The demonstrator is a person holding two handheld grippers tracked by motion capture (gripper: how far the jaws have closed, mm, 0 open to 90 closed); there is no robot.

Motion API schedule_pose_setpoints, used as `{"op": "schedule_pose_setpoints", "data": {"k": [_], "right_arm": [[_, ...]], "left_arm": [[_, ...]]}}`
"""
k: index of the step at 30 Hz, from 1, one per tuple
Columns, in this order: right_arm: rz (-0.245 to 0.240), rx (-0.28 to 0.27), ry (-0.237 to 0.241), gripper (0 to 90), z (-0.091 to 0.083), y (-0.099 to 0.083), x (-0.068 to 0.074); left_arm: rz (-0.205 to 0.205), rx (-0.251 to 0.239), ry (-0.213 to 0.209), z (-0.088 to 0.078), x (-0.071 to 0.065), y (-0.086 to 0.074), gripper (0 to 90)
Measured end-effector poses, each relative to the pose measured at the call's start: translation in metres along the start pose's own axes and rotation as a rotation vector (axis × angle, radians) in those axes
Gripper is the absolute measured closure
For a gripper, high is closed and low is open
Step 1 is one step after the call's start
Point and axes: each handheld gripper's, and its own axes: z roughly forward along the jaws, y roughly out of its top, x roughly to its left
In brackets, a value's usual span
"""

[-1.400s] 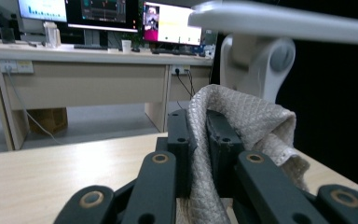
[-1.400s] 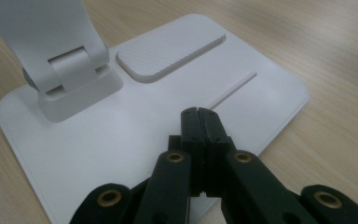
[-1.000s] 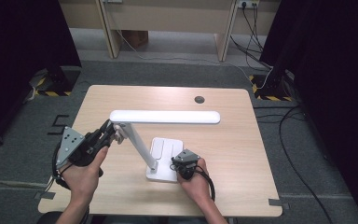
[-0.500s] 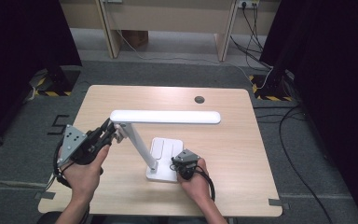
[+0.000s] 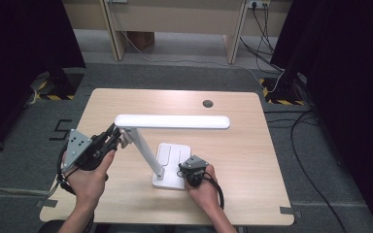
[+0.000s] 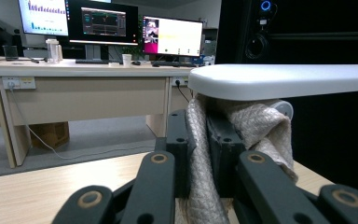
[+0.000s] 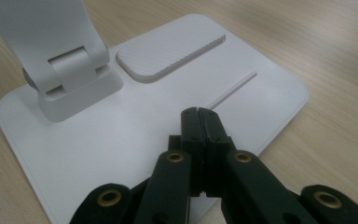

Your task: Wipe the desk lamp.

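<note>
Looking down from the high view, I see a white desk lamp [image 5: 167,145] standing on the wooden desk [image 5: 252,145], a little toward my side of the middle. Its flat base [image 5: 172,162] lies on the desk, its arm [image 5: 145,153] leans up to the left, and the long head [image 5: 172,121] lies level above.

My left tongs [image 5: 115,141] are closed on a beige quilted cloth [image 6: 200,154]. In the left gripper view the cloth is pinched between the two black jaws and bunches up against the joint just under the left end of the lamp head [image 6: 284,79]. The cloth touches the underside of the head there.

My right tongs [image 7: 199,114] are fully closed with nothing between the jaws. In the right gripper view their tips are down at the bare white base [image 7: 121,130], near its front edge, just beside a thin straight groove [image 7: 233,86]. A ribbed rectangular pad [image 7: 170,51] lies farther on the base, and the hinge [image 7: 74,79] of the arm stands at the left.

I cannot read any brand or label on the lamp. Behind it, in the left gripper view, three monitors [image 6: 102,21] are lit on another desk, but their writing is too small to read.
</note>
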Motion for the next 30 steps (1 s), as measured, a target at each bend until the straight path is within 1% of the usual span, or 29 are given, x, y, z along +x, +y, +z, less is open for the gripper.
{"op": "schedule_pose_setpoints", "data": {"k": [10,15,22,30], "right_arm": [[0.002,-0.001,0.001,90.0,0.000,0.000,0.000],[0.001,-0.001,0.001,90.0,0.000,0.000,0.000],[0.001,-0.001,0.000,90.0,0.000,0.000,0.000],[0.001,-0.001,0.001,90.0,0.000,0.000,0.000]], "left_arm": [[-0.006,0.010,0.001,0.001,0.000,-0.005,80.8],[0.007,0.014,0.003,0.001,-0.001,-0.006,80.7],[0.002,0.017,0.003,0.001,-0.001,-0.008,80.7],[0.000,0.027,0.000,0.002,-0.001,-0.013,80.8]]}}
